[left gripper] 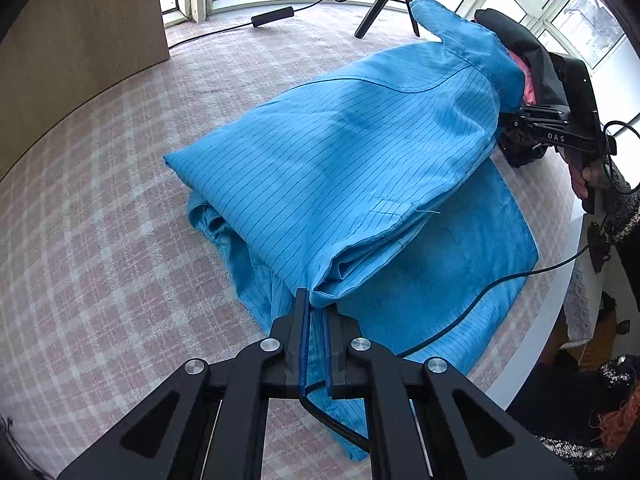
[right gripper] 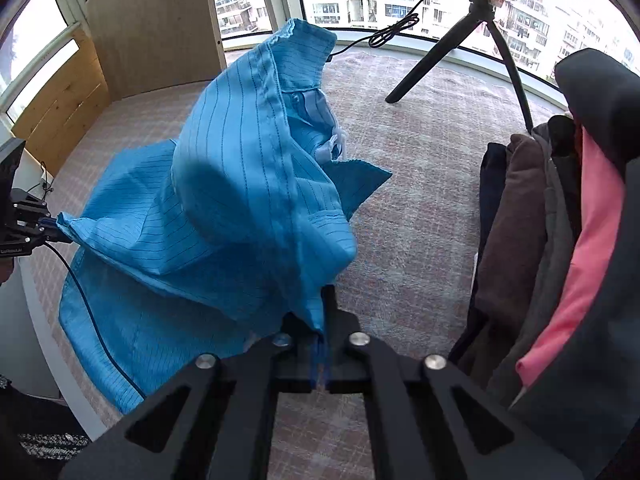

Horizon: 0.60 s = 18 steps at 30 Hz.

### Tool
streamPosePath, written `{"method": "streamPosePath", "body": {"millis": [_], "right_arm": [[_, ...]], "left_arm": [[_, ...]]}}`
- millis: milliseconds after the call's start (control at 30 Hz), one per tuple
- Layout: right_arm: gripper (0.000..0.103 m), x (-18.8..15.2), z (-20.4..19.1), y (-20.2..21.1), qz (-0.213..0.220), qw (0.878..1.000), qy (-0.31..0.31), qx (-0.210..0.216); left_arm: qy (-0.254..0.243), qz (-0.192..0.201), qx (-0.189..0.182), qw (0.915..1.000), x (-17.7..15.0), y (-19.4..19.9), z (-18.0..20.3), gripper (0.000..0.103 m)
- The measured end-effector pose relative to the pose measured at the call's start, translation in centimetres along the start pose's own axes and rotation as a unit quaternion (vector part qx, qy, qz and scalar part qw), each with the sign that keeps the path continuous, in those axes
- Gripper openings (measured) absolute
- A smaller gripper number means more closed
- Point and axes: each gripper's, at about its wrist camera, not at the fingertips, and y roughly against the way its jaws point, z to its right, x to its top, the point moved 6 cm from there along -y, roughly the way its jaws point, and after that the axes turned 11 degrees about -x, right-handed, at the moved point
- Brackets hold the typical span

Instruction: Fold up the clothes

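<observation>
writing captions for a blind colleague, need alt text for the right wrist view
The right claw is shut on an edge of a blue pinstriped fabric garment, lifting it in a bunched peak above a pink checked tabletop. The left claw grips its far left corner. A pile of dark, brown and pink clothes lies right, a black tripod behind.

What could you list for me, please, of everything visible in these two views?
striped garment: one, blue, on the checked cloth, lifted between both tools
checked cloth: one, pink and white, covering the surface
tripod: one, black, standing at the far edge by the windows
power adapter: one, black, on the cloth near the windows
clothes pile: one, brown, grey, pink and dark, right of the garment
wooden cabinet: one, light brown, far left
cable: one, black, trailing over the garment
left tool: shut on a garment edge
right tool: shut on the garment
</observation>
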Motion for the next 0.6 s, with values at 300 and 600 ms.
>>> {"method": "streamPosePath", "body": {"millis": [300, 600], "right_arm": [[0.001, 0.7, -3.0, 13.3, 0.040, 0.998, -0.003, 0.046], [0.001, -5.2, -5.5, 11.5, -0.008, 0.997, -0.031, 0.064]], "left_arm": [[-0.025, 0.038, 0.025, 0.9987, 0.1, 5.0, 0.7, 0.000], [-0.068, 0.005, 0.052, 0.9963, -4.9, 2.1, 2.2, 0.007]]}}
